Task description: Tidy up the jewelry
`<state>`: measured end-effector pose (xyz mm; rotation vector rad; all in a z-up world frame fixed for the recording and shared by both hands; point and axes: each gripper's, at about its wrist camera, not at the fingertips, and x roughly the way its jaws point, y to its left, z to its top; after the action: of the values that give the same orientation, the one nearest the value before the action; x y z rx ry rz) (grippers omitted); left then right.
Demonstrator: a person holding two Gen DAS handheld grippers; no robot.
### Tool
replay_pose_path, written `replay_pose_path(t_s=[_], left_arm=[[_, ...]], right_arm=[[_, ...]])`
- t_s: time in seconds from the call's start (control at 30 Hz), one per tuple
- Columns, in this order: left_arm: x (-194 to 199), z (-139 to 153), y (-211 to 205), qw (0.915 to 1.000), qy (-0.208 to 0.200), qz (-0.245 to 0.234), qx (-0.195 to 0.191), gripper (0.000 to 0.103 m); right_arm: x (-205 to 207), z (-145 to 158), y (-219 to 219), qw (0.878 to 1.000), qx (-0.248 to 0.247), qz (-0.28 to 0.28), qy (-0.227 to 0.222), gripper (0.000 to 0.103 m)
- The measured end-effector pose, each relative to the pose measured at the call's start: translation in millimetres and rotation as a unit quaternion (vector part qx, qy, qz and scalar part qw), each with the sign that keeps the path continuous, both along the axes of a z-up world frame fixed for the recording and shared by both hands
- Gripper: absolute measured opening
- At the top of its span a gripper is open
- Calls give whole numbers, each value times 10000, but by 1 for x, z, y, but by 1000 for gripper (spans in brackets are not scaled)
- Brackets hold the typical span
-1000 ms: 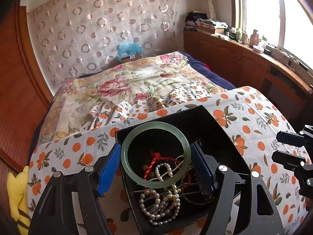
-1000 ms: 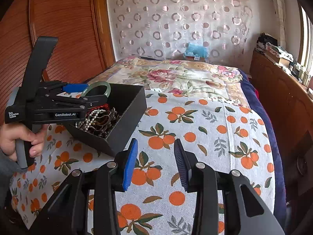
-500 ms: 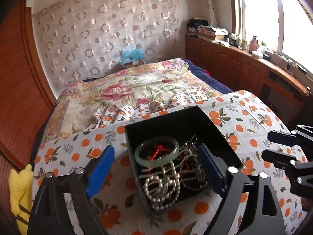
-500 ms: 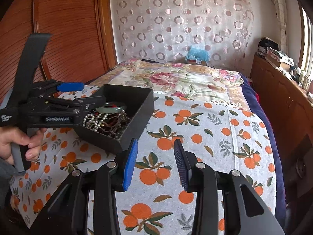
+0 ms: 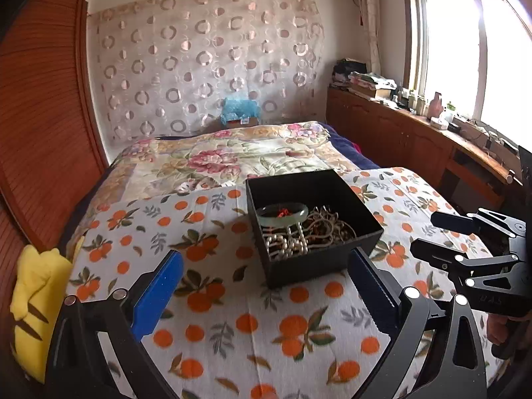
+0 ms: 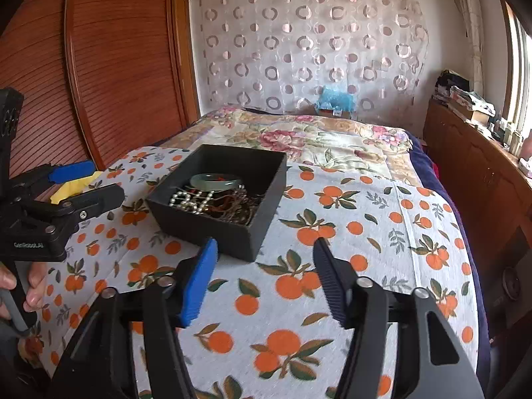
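Note:
A black open box [image 5: 362, 214] stands on the orange-print cloth [image 5: 232, 316]; it also shows in the right wrist view [image 6: 206, 226]. In it lie a pale green bangle [image 5: 282, 216], a red cord [image 5: 282, 212], a pearl string [image 5: 292, 242] and tangled chains [image 5: 329, 227]. The bangle [image 6: 216, 181] and pearls [image 6: 189, 201] show in the right wrist view too. My left gripper [image 5: 266, 279] is open and empty, just in front of the box. My right gripper [image 6: 264, 272] is open and empty, near the box's front right corner.
A bed with a floral quilt [image 5: 232, 156] lies behind the cloth. A yellow soft item [image 5: 30, 302] sits at the left edge. A wooden sliding door [image 6: 109, 66] is on the left. A wooden cabinet [image 5: 415, 146] with clutter runs under the window on the right.
My left gripper let the green bangle go into the box, opened wide and drew back from the box. My right gripper opened wider.

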<state>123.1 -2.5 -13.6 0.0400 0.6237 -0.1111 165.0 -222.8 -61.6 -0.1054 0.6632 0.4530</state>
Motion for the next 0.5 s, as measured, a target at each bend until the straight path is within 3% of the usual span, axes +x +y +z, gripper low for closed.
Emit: replay_pose_path(t_s=[0.27, 0.5], left_arm=[[-42, 13, 14, 9992, -231, 303, -83, 95], [-75, 24, 16, 9980, -327, 538, 49, 95]], right_arm=[[-31, 9, -2, 9994, 71, -261, -229, 94], [-63, 29, -6, 9968, 195, -429, -648, 100]])
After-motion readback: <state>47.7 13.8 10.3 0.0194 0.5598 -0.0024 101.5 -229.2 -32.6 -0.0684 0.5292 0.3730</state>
